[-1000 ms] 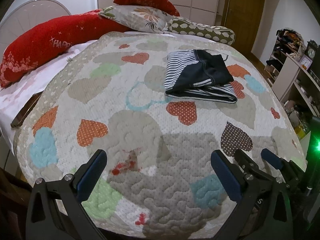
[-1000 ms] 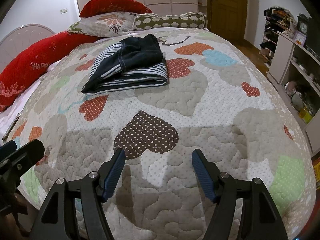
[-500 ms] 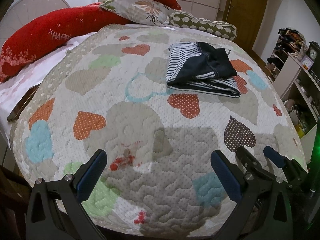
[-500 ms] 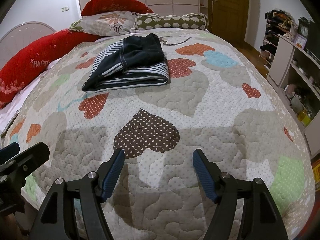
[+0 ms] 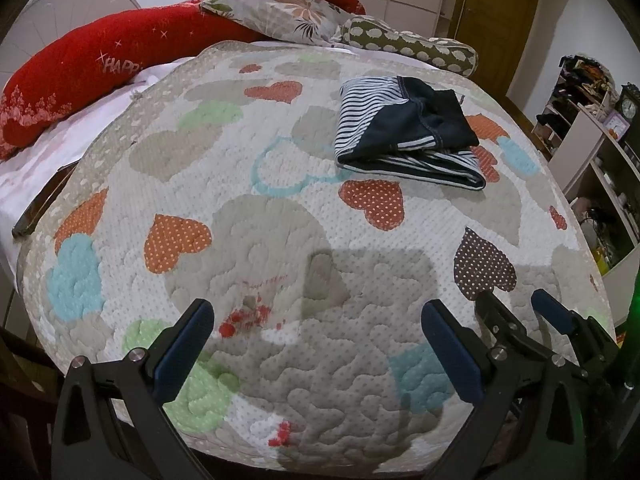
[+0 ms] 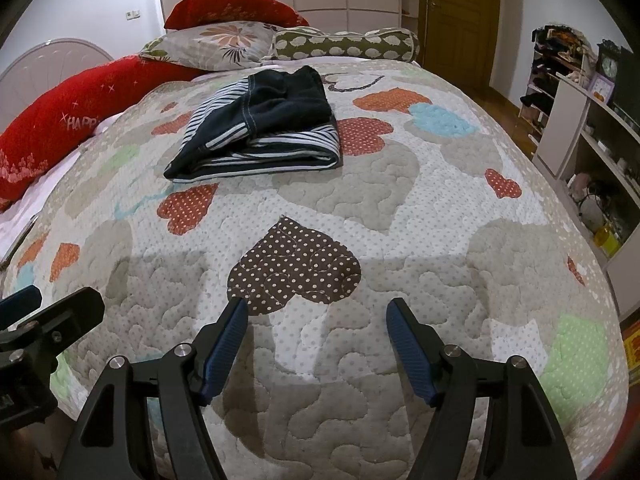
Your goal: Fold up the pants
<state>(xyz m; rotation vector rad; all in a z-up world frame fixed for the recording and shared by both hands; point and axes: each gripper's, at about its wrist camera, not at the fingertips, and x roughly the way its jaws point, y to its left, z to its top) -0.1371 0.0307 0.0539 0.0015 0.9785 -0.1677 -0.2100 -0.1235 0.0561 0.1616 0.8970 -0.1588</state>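
The navy and white-striped pants lie folded in a thick rectangular bundle, dark denim-like panel uppermost, far up the heart-patterned quilted bedspread near the pillows. The left gripper and right gripper hover empty, jaws spread, well short of the bundle; its far edge looks rumpled, perhaps.

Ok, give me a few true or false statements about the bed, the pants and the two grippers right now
1. The pants lie folded on the quilt. True.
2. The right gripper holds the pants. False: its jaws are open and empty, well short of them.
3. The left gripper is open. True.
4. The pants are plain red. False: dark navy with white stripes.
5. A red pillow lies at the bed's edge. True.
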